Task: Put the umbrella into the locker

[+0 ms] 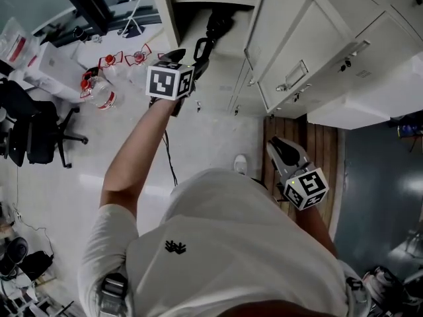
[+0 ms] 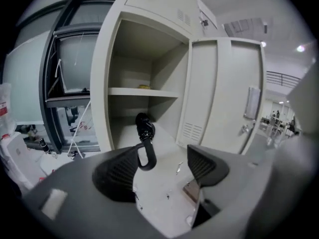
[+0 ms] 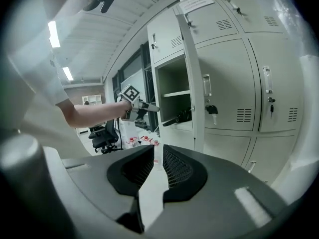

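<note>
Far left, head view: black office chair (image 1: 33,131) on a pale floor (image 1: 211,134). Clear bottles with red fittings (image 1: 99,88) lie beside it.

Left arm is stretched out toward the locker (image 2: 106,83). Left gripper (image 2: 163,153) is released, jaws wide apart, with only floor and the locker's base between them. It hovers just in front of the open compartment.

Umbrella (image 2: 144,126) is black and folded. It lies in the locker's lower compartment, under the shelf (image 2: 144,92). The far end points inward. The handle end sticks out past the front edge, toward the left gripper. The handle's loop (image 2: 146,157) shows against the tip of that gripper's left jaw; whether they touch, I cannot tell. The right jaw is well apart from it.

On the shelf is a small yellowish item (image 2: 144,87), too small to make out.

The door (image 2: 219,93) stands swung open to the right of the compartment, with vent slots low and a latch plate on its outer edge. More shut lockers (image 3: 234,83) run on to the right.

Right gripper (image 3: 157,152) is held back by the person's right side, well apart from the locker. It is clenched, jaws drawn almost together with a thin slit between, gripping nothing. From its view the umbrella is a dark bar jutting out of the open compartment, the left gripper just beside it.
</note>
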The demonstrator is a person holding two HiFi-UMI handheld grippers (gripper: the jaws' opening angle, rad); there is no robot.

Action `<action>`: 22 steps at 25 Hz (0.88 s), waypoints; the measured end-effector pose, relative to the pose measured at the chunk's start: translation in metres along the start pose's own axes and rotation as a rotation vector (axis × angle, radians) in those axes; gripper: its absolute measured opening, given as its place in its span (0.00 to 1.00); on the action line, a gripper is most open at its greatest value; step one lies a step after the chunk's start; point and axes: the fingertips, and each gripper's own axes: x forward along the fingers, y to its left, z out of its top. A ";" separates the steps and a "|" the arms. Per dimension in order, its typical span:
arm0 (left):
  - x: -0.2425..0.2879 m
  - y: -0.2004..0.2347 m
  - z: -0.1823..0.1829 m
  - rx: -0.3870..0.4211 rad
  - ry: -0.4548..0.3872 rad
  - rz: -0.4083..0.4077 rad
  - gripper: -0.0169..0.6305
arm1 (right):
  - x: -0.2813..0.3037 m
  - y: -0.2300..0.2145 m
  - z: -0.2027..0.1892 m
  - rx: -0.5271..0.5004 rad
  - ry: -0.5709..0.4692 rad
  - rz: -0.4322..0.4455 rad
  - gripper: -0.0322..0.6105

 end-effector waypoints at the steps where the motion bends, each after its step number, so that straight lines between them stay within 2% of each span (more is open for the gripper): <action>1: -0.009 -0.004 -0.004 0.001 -0.006 -0.011 0.59 | 0.001 0.006 0.000 -0.002 -0.001 0.003 0.14; 8: -0.072 -0.034 -0.034 0.025 -0.032 -0.091 0.59 | 0.011 0.051 -0.004 -0.013 0.007 0.031 0.14; 10: -0.090 -0.037 -0.045 0.046 -0.031 -0.092 0.59 | 0.014 0.065 -0.005 -0.018 0.009 0.040 0.14; 13: -0.115 -0.035 -0.064 0.069 -0.028 -0.079 0.56 | 0.015 0.080 -0.007 -0.025 0.009 0.046 0.14; 19: -0.162 -0.043 -0.107 0.051 -0.027 -0.095 0.50 | 0.010 0.101 -0.016 -0.036 0.012 0.042 0.14; 22: -0.183 -0.052 -0.127 0.042 -0.034 -0.110 0.42 | 0.011 0.110 -0.020 -0.043 0.014 0.047 0.14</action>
